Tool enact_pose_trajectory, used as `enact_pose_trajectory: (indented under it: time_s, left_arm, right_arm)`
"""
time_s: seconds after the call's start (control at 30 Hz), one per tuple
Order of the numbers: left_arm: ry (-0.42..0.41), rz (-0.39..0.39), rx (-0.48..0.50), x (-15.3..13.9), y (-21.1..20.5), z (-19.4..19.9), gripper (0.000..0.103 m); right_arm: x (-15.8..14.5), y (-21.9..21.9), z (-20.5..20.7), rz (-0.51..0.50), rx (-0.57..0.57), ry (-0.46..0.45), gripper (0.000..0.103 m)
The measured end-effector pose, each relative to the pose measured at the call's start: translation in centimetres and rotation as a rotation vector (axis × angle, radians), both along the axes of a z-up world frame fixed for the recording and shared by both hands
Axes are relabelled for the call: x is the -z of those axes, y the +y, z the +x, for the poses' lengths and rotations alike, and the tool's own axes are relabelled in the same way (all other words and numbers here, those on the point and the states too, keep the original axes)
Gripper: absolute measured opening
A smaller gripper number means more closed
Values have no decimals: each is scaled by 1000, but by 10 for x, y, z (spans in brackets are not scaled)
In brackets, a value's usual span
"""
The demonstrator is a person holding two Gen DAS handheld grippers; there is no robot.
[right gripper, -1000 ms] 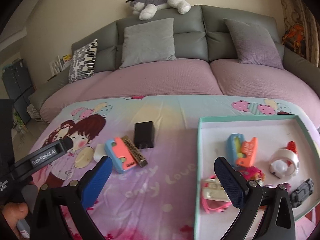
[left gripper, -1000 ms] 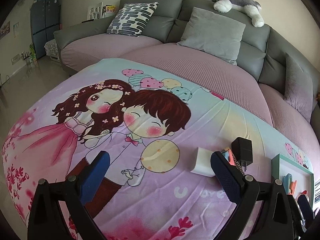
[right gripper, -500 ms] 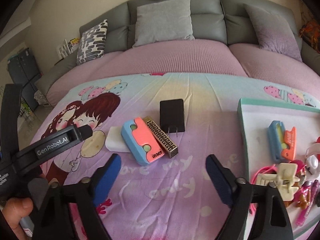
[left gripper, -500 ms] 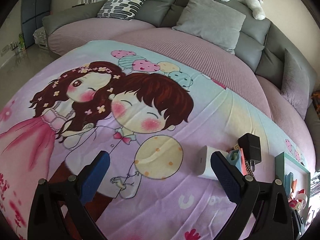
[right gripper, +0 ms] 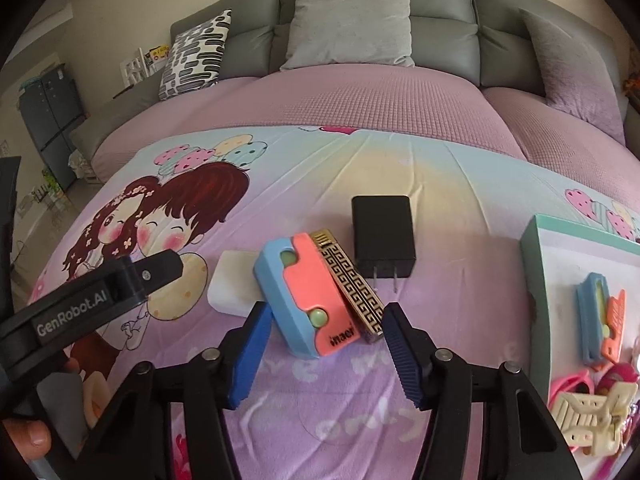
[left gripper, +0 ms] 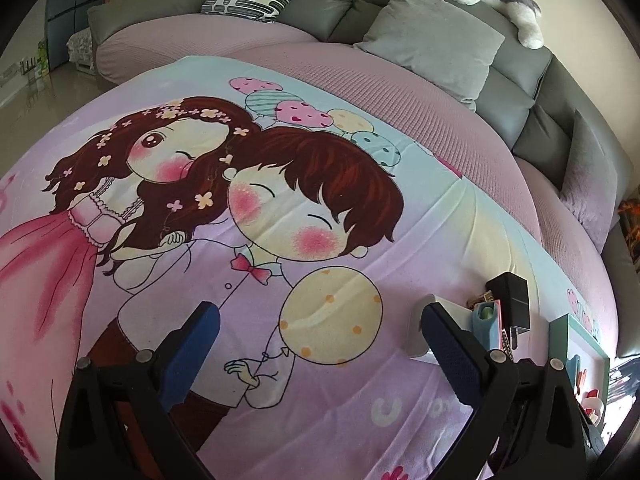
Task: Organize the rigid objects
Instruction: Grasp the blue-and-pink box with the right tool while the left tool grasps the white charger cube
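Observation:
On the cartoon-print sheet lie a blue and coral case (right gripper: 306, 300), a gold-patterned harmonica (right gripper: 347, 282), a black plug adapter (right gripper: 382, 232) and a white block (right gripper: 234, 282). My right gripper (right gripper: 322, 350) is open, its blue pads just short of the case and harmonica, one on each side. My left gripper (left gripper: 318, 340) is open and empty over the sheet, left of the same group; the white block (left gripper: 420, 334) sits behind its right pad. The left gripper's finger also shows in the right wrist view (right gripper: 132, 280).
A teal-rimmed tray (right gripper: 538, 248) at the right holds hair clips and small toys. It also shows at the far right of the left wrist view (left gripper: 560, 340). A grey sofa (right gripper: 440, 40) with cushions stands behind the table.
My right gripper has moved left and forward from over the tray to the case and harmonica. My left gripper has moved forward and lower over the sheet. Both stayed open.

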State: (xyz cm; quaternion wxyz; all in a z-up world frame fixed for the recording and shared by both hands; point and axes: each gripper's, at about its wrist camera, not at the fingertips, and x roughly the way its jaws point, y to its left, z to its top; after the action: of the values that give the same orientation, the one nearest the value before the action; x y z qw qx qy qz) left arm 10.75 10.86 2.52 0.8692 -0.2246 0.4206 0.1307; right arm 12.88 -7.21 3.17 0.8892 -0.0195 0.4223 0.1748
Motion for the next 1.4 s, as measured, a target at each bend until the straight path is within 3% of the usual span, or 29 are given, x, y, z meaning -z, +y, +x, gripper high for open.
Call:
enact_pose_trajectory:
  time_s: [0.07,0.43,0.67,1.07,1.2,1.4]
  left_arm:
    - [3,-1,5,1,-1,1,101]
    - [22,13,8,2,-1,3,101]
    - [30,22,24,3,-4,5,101]
    - [35,43,48,2,-11,8,101]
    - [39,46,52,2,-12,9,101]
    - [39,56,50,0,-12,8,101]
  right_arm:
    - [0,4,3,7,-13,8,50]
    - [2,20,16,12,-85,6,51]
    - [14,2,10,16,-38,73,38]
    - [23,-7,22,115,0,105,41]
    - [23,-16,26,214,-9,138,51]
    - [25,-21,30,282,20,164,52]
